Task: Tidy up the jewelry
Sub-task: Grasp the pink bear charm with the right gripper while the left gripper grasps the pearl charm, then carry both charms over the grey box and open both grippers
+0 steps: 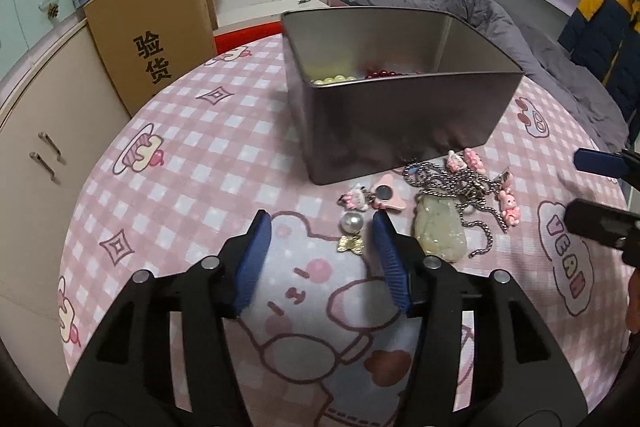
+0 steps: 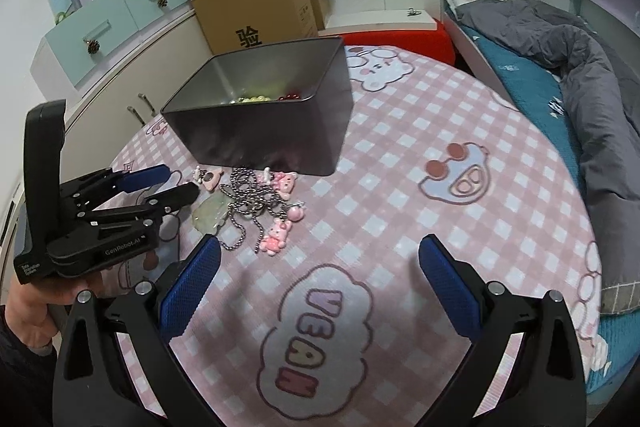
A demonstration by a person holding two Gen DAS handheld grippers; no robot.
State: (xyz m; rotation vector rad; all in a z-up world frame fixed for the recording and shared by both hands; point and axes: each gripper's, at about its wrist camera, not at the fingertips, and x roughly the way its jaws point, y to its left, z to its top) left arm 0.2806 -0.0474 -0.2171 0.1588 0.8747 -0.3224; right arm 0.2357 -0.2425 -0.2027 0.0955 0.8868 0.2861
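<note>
Jewelry point(image 1: 456, 195) heaped at frame centre on tabletop point(image 1: 180, 147), just below tin point(image 1: 400, 123). Left hand-held gripper point(image 1: 322, 227) parted around pearl point(image 1: 352, 223), pads apart from it. Right hand-held gripper point(image 2: 320, 251) spread wide, empty.

The table point(image 1: 200, 155) wears a pink-and-white checked cloth printed with cartoon bears and a cloud with pastel letters. The tin point(image 1: 400, 131) is dull grey metal, with pale green and dark red beads point(image 1: 360, 77) inside. Before it lie a silver ball chain point(image 1: 460, 187), pink bunny charms point(image 1: 508, 205), a milky green-white pendant point(image 1: 440, 235) and a white pearl point(image 1: 352, 223) on a gold bow. Both the left claw point(image 1: 320, 227) and the right claw point(image 2: 320, 255) are black with blue ribbed pads — the cardboard box point(image 1: 152, 35) is brown with black characters.
</note>
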